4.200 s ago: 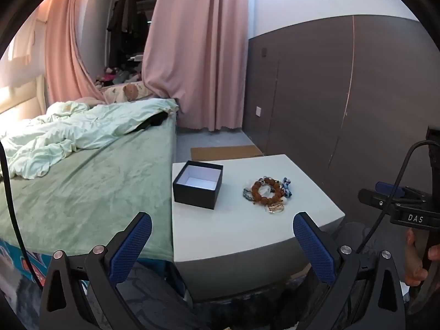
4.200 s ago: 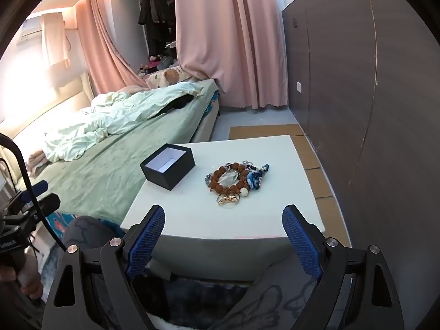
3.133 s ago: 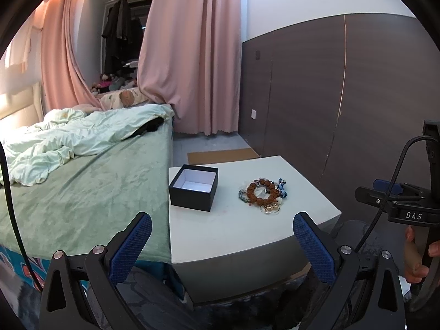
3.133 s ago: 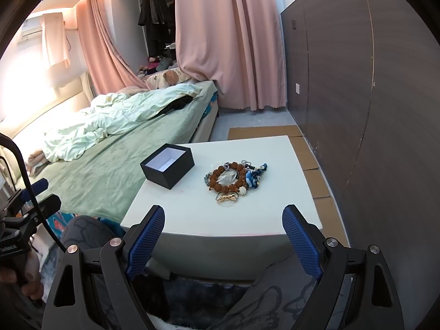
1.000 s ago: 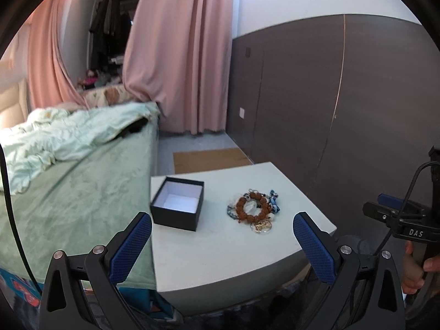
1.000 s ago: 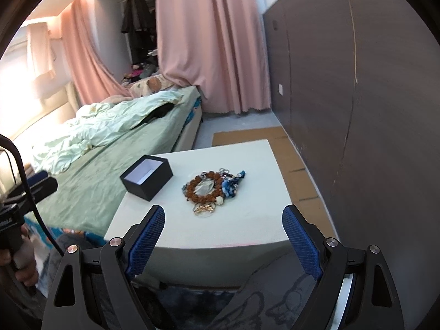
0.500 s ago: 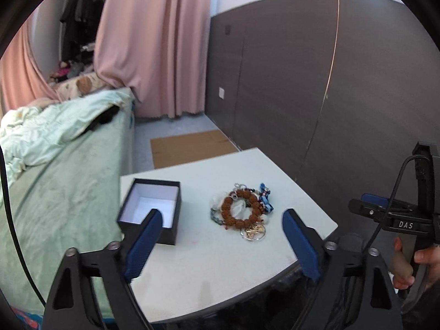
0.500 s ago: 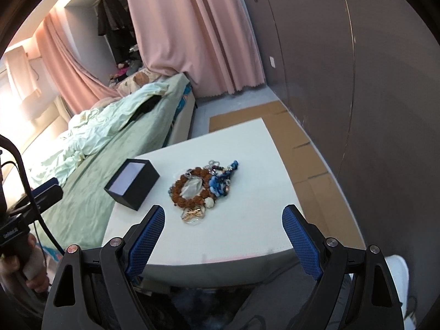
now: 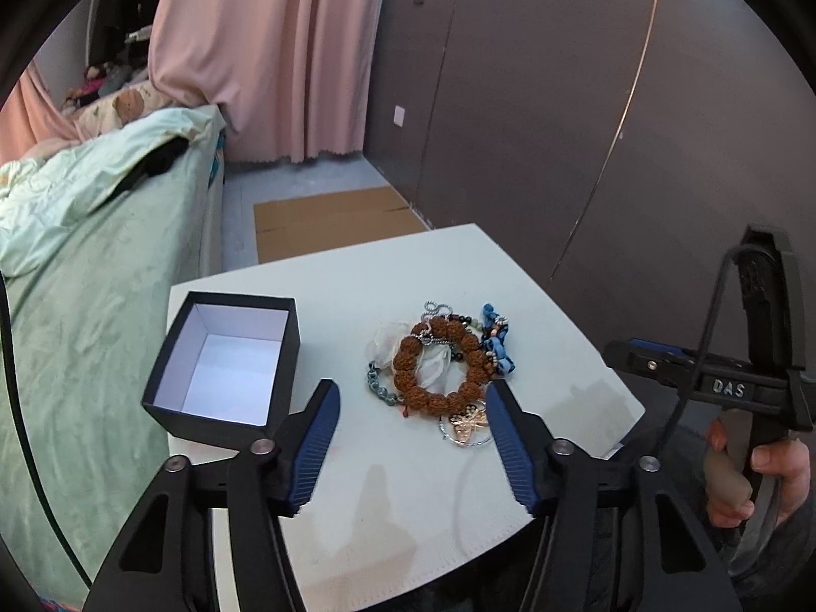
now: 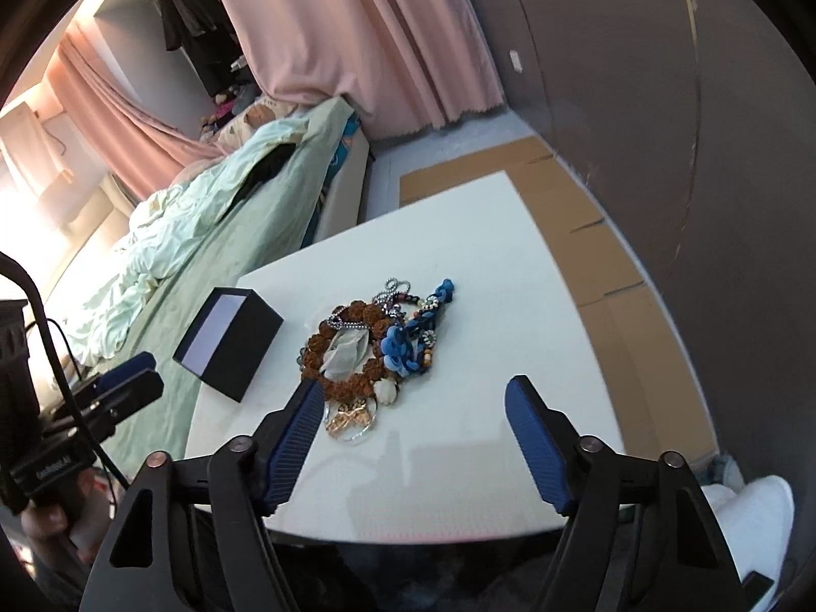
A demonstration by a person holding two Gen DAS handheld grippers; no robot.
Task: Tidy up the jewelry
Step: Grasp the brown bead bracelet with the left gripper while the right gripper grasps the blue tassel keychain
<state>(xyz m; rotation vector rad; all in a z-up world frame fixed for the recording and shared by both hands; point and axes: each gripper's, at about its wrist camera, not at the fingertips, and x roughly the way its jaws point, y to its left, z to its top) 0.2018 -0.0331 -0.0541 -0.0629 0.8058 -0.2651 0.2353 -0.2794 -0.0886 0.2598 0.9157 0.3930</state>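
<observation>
A pile of jewelry lies mid-table: a brown bead bracelet [image 9: 439, 363] [image 10: 352, 352], a blue braided piece [image 9: 497, 344] [image 10: 408, 344], a silver chain and a gold butterfly pendant [image 9: 466, 421] [image 10: 349, 418]. An open black box [image 9: 224, 364] [image 10: 229, 339] with white lining stands to its left, empty. My left gripper [image 9: 410, 441] is open, hovering over the table's near part, just short of the pile. My right gripper [image 10: 413, 431] is open, above the near edge, its left finger beside the pendant.
The white table [image 9: 408, 510] [image 10: 510, 306] stands beside a green-covered bed [image 9: 76, 280] [image 10: 204, 234]. A dark panelled wall [image 9: 586, 127] runs on the right. Cardboard [image 9: 331, 219] lies on the floor beyond the table. Pink curtains hang at the back.
Both grippers have moved forward and down toward the table; the jewelry pile and box look much nearer. Both have narrowed somewhat but stay open and empty.
</observation>
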